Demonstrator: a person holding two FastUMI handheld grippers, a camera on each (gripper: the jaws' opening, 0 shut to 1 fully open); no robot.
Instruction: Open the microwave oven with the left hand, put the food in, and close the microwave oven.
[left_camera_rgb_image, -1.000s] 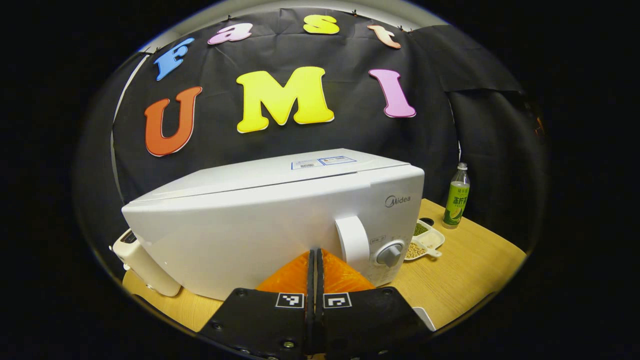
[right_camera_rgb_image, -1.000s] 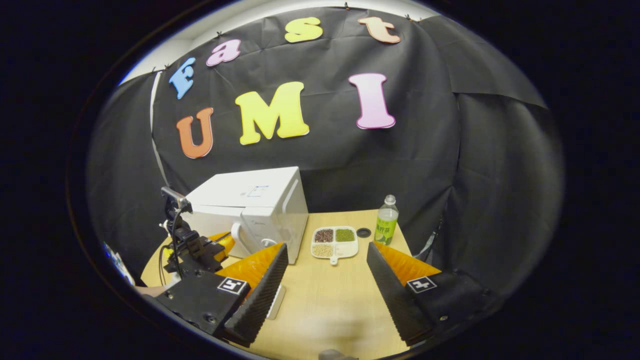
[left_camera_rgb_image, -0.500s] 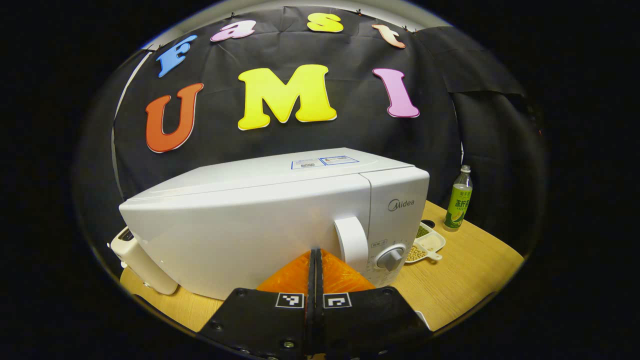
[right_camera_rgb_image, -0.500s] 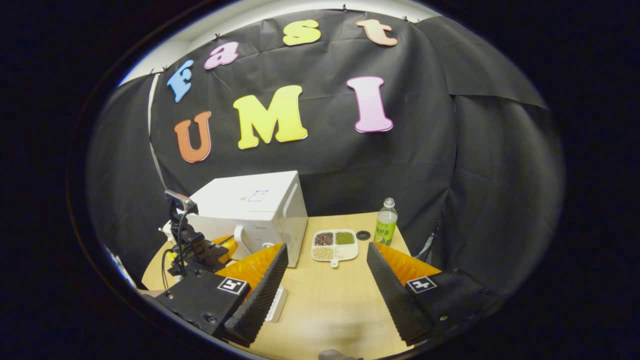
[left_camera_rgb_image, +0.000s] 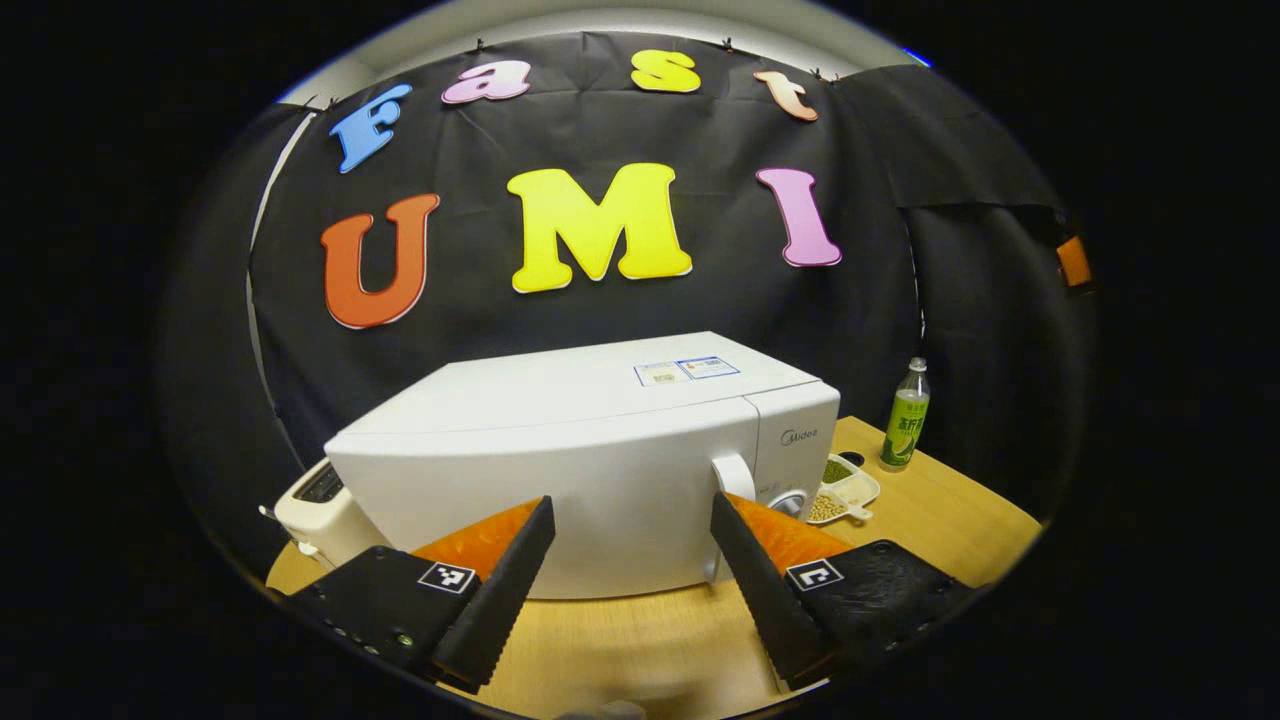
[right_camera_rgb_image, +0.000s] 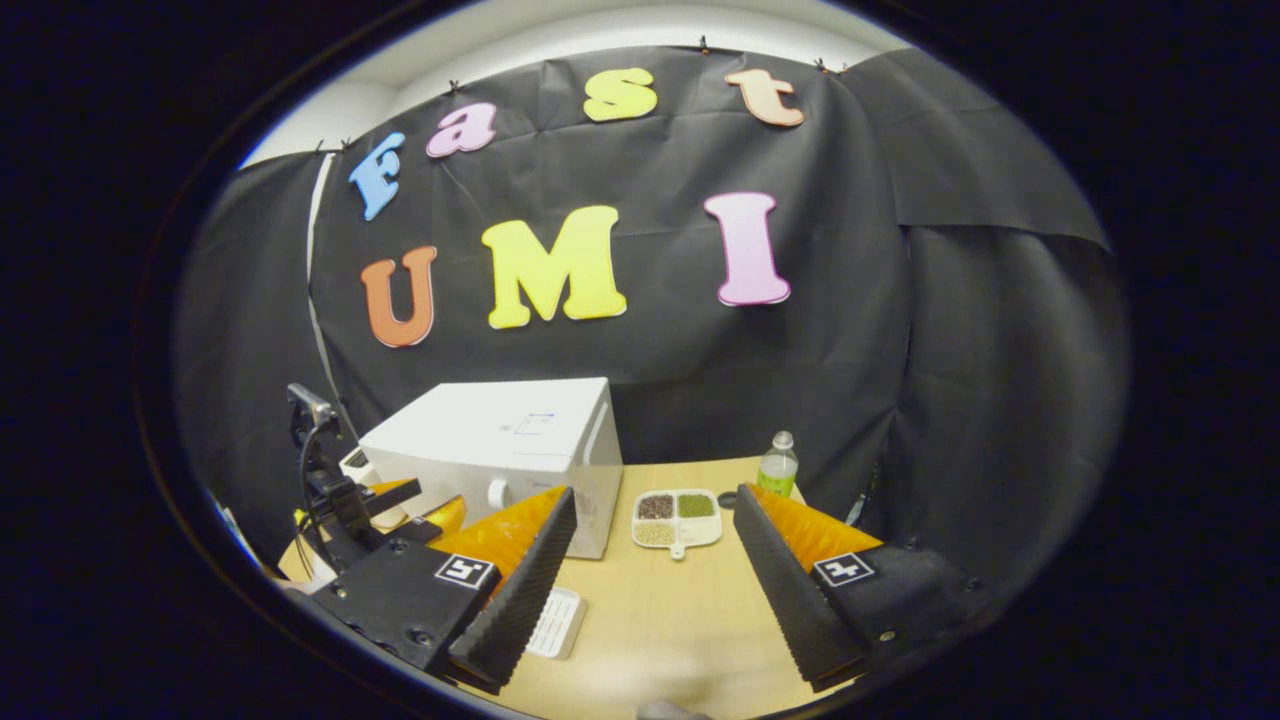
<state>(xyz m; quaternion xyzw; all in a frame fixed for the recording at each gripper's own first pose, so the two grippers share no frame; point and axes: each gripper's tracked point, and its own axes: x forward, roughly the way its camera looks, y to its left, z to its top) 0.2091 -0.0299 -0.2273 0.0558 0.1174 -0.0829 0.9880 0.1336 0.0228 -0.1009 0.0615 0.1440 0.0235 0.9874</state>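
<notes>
Facing spread left tongs (left_camera_rgb_image: 632, 520), microwave (left_camera_rgb_image: 590, 470) stands closed.

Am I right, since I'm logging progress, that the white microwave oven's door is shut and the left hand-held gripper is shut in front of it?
Not quite. The white microwave oven does have its door shut, but the left hand-held gripper is open, its fingers spread apart in front of the door, as the left gripper view shows.
</notes>
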